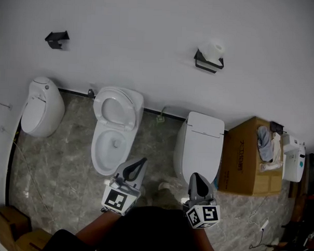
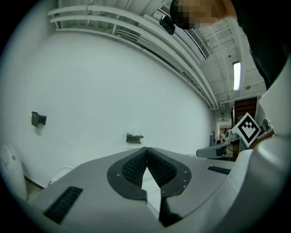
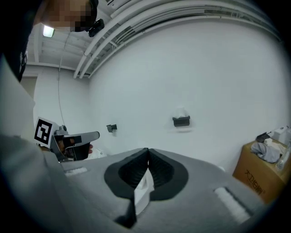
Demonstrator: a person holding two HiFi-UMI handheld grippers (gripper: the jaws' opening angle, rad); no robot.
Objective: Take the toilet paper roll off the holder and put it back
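Head view shows the white toilet paper roll point(image 1: 216, 48) resting on its black holder point(image 1: 207, 63), high on the white wall point(image 1: 140, 38). The left gripper point(image 1: 141, 162) and right gripper point(image 1: 195, 176) are both closed and empty, well apart from it. An open toilet point(image 1: 114, 138) stands on the grey marbled floor point(image 1: 67, 160).

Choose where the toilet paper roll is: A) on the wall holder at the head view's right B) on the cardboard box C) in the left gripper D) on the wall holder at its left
A: the toilet paper roll sits on the right wall holder; the left wall holder is bare.
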